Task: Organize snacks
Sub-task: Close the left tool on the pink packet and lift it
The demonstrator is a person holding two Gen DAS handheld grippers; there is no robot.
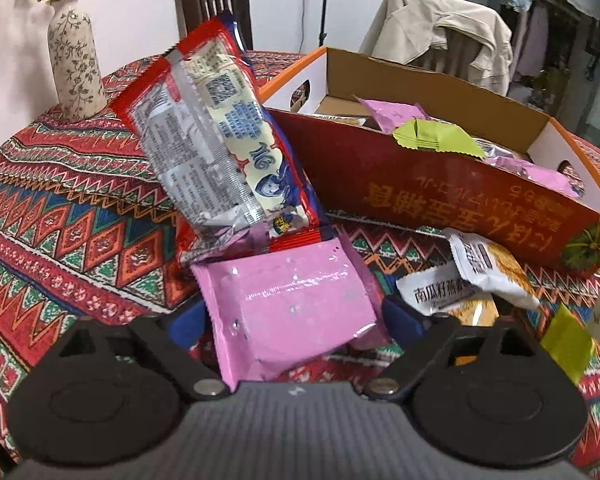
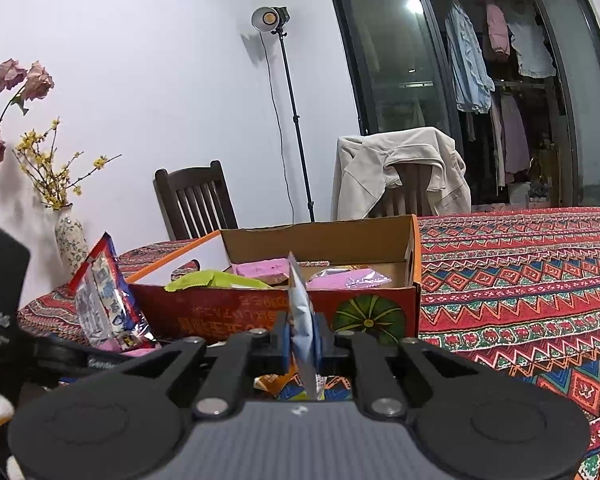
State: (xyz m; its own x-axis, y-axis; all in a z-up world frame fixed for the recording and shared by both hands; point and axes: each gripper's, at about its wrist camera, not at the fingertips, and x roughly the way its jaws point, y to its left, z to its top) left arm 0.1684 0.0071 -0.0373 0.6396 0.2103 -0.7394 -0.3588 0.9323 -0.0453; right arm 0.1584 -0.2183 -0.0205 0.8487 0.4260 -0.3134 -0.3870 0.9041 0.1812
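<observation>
A: On the table, near side of the box (image 1: pixel 440 196), left gripper (image 1: pixel 296 312) is clamped on a pink pack (image 1: pixel 288 304), w/ a long red pack (image 1: pixel 216 140) standing up out of the same grip, tilted toward the vase (image 1: pixel 76 60). Can't tell if the pads pinch both or just the pink one.

B: Right side?

A: Right gripper (image 2: pixel 302 340) is closed on a thin blue-white sachet (image 2: pixel 300 320), held edge-on, just in front of the box's red wall. Fingers narrow, pads (image 2: pixel 285 340) flat on the foil.

B: How do they handle?

A: Light, soft, crinkly. Foil's slick, so prob. slips if pinched at a corner. Better to grip mid-body or by the sealed seam. The red pack is long and top-heavy; I'd guess it flops or swings on a tilt.

B: Where's the rest?

A: Box already holds pink and green packs (image 1: pixel 436 136). More loose ones lie on the cloth (image 1: pixel 60 220) beside it: white-yellow packs (image 1: pixel 480 272) near the left gripper.

B: Next?

A: Likely lift over the wall and let go inside. Main risk: the red pack catching the rim.
</observation>
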